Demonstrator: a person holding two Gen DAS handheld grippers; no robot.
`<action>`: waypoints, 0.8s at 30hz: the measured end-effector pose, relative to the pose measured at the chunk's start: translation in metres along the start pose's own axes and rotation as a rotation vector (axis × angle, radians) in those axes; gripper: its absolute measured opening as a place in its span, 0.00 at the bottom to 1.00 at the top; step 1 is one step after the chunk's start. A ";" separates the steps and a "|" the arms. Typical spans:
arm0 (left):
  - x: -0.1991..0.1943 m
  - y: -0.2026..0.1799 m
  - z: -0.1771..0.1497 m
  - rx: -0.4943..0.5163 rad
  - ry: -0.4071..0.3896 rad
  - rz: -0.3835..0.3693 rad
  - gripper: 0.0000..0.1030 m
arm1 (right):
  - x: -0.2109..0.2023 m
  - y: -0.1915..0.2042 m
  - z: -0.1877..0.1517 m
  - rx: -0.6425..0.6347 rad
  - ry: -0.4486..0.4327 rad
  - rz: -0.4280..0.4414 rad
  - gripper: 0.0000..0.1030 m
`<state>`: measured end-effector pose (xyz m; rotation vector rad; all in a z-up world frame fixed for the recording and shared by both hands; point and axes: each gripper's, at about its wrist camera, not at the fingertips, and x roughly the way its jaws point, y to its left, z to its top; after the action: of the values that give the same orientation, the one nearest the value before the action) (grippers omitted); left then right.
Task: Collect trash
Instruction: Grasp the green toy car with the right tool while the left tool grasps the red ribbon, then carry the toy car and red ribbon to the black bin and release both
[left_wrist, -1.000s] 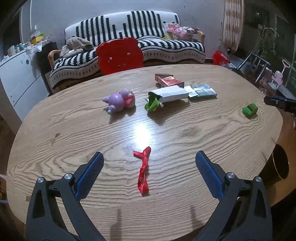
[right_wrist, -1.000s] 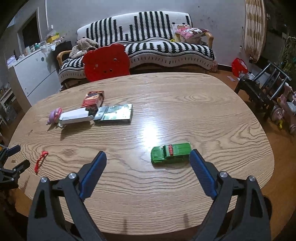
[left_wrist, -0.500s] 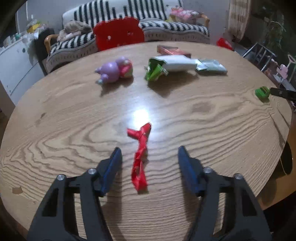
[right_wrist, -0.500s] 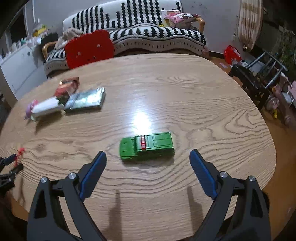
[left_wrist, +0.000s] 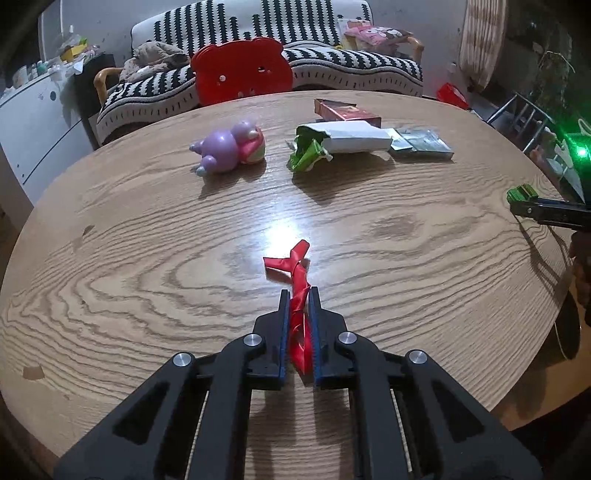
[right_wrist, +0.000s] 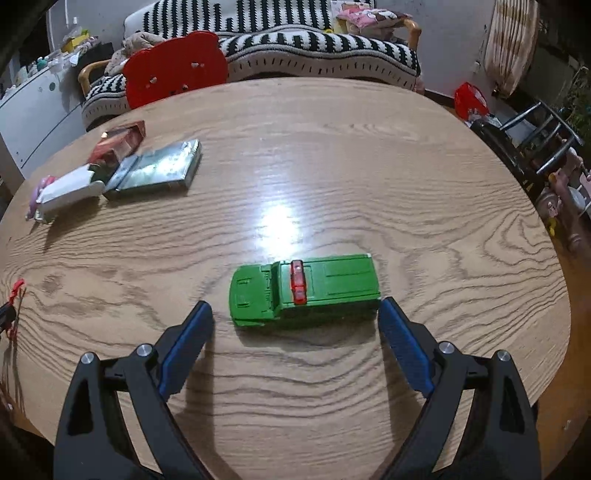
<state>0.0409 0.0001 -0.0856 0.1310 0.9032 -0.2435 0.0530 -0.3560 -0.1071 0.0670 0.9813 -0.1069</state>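
A: Left gripper (left_wrist: 297, 295)?
B: Jaws pinched on the ribbon (left_wrist: 295, 280). The red strip runs lengthwise between the blue pads; its twisted end sticks out past the tips, its lower loop shows between the pads farther back. It lies on the table (left_wrist: 110, 258).

A: Landmark?
B: The glare spot mid-table. Ribbon is just on the near side of it. Beyond the glare, a purple toy (left_wrist: 229, 151) to the left and a white pack (left_wrist: 351, 138) with a green wrapper (left_wrist: 306, 155) at its mouth to the right. A red box (left_wrist: 345, 110) and a foil packet (left_wrist: 423, 144) sit by the pack.

A: Right gripper (right_wrist: 295, 321)?
B: Jaws spread wide, gripping nothing. The car (right_wrist: 306, 291) lies crosswise just ahead of the tips, bonnet towards the left finger. Its rear corner is at the right fingertip; whether they touch, cannot tell. The car is just on the near side of the glare in the right wrist view.

A: Anything else?
B: Far left edge there, a bit of the ribbon shows.
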 end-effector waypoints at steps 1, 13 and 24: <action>-0.001 -0.001 0.002 -0.001 -0.003 0.001 0.08 | 0.000 0.000 0.001 0.001 -0.001 0.002 0.83; -0.018 -0.067 0.035 0.052 -0.057 -0.070 0.08 | -0.047 0.004 -0.004 -0.020 -0.069 0.052 0.75; -0.019 -0.166 0.060 0.116 -0.080 -0.171 0.08 | -0.124 -0.050 -0.039 0.036 -0.163 0.036 0.75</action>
<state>0.0317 -0.1695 -0.0357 0.1511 0.8214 -0.4576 -0.0537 -0.3943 -0.0263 0.1068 0.8152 -0.0956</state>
